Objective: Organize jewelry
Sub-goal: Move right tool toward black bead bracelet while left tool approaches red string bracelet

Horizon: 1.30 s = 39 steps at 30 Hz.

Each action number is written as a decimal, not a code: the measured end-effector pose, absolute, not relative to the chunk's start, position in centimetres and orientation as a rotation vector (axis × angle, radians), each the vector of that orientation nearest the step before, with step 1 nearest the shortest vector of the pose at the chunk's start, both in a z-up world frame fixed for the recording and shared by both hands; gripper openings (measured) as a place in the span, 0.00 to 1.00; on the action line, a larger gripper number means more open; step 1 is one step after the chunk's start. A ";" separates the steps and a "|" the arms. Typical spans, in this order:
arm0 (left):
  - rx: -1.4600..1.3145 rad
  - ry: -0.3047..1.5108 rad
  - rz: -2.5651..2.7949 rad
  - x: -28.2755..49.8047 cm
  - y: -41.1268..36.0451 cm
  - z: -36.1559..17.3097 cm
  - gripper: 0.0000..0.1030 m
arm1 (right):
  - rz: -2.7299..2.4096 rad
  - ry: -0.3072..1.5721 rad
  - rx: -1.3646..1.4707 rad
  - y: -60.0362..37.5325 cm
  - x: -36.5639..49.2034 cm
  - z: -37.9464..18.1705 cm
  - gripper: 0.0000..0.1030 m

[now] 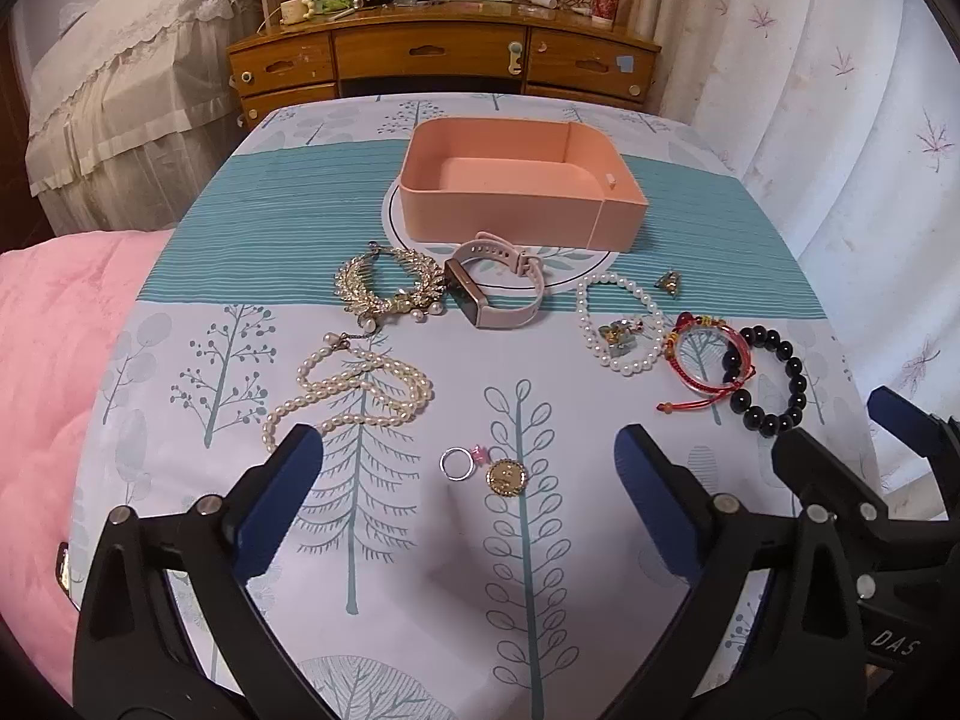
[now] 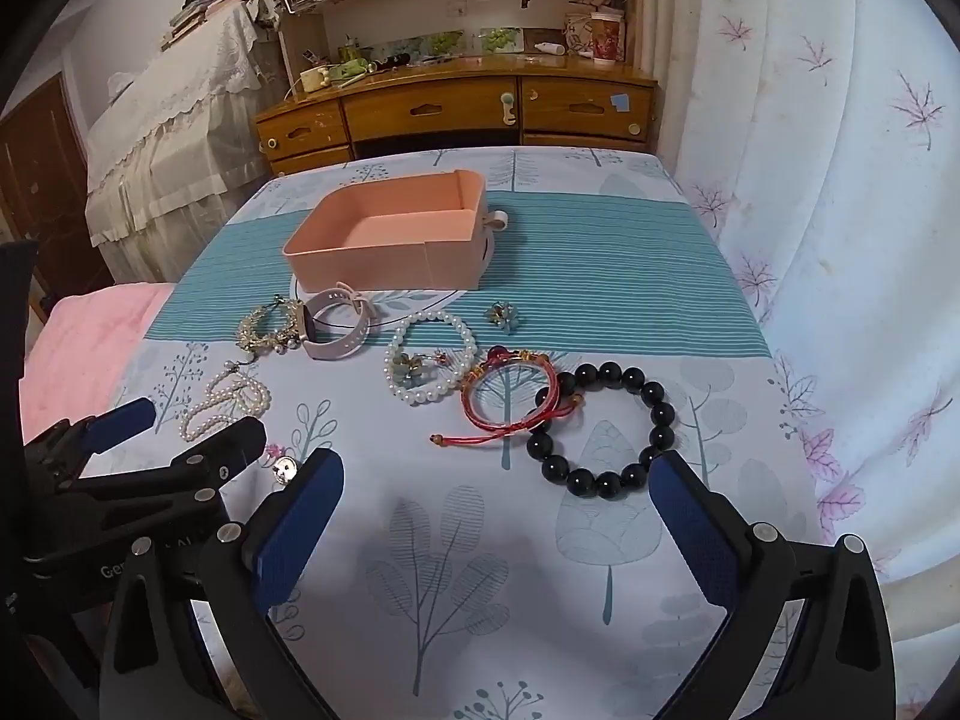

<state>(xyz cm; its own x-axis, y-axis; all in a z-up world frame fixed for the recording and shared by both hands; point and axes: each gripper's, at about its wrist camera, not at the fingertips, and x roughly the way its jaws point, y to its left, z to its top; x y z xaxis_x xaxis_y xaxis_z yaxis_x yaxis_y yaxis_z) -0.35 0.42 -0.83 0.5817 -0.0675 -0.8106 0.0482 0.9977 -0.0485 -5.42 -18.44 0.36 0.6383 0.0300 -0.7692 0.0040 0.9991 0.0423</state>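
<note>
Nearest to the left wrist camera, the left gripper (image 1: 468, 516) hangs over the tablecloth (image 1: 420, 600) with its two blue pads wide apart and nothing between them. Just beyond its tips lie a silver ring (image 1: 457, 463) with a small pink stone and, touching beside it, a round gold brooch (image 1: 507, 478). The right gripper (image 2: 498, 516) is also spread wide and empty; the black bead bracelet (image 2: 606, 429) lies just ahead of it, near its right pad.

A red cord bracelet (image 2: 510, 399) overlaps the left side of the black beads. Next to it is a white pearl bracelet (image 2: 431, 355), with a small green ornament (image 2: 414, 373) inside its ring. Another small green piece (image 2: 500, 316) lies alone further back. On the left there is a long pearl necklace (image 1: 354, 390) in loose loops, then a gold leaf bracelet (image 1: 390, 288), and a pale pink watch (image 1: 498, 282) touching it.

Behind all the jewelry stands the pink box (image 1: 516, 204), open and empty, on a white round print of the cloth. A pink blanket (image 1: 54, 390) is at the left edge, a wooden desk (image 1: 444, 54) behind, and a curtain (image 1: 840, 90) at the right.
</note>
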 end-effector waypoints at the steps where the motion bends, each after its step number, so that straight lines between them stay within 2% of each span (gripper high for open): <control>1: -0.023 0.947 -0.068 -0.3 0.4 -0.8 0.93 | 0.017 0.880 0.044 -18.4 -5.4 0.3 1.00; 23: -0.022 0.952 -0.071 -0.5 0.3 -0.8 0.93 | 0.032 0.872 0.056 -18.5 -5.4 0.3 1.00; 32: -0.013 0.971 -0.094 0.3 -0.9 -0.9 0.93 | -0.007 0.834 -0.076 -18.4 -5.7 1.2 1.00; 39: 0.027 0.948 -0.107 0.7 -2.0 -0.1 0.93 | 0.038 0.826 -0.016 -20.6 -5.3 2.1 0.99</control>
<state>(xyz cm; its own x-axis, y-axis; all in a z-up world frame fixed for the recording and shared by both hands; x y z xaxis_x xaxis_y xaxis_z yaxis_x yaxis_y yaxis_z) 0.75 -1.95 -0.07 0.5788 -0.0794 -0.8116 0.1031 0.9944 -0.0237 -5.30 -20.57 2.10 0.6769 0.0272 -0.7356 -0.0399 0.9992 0.0002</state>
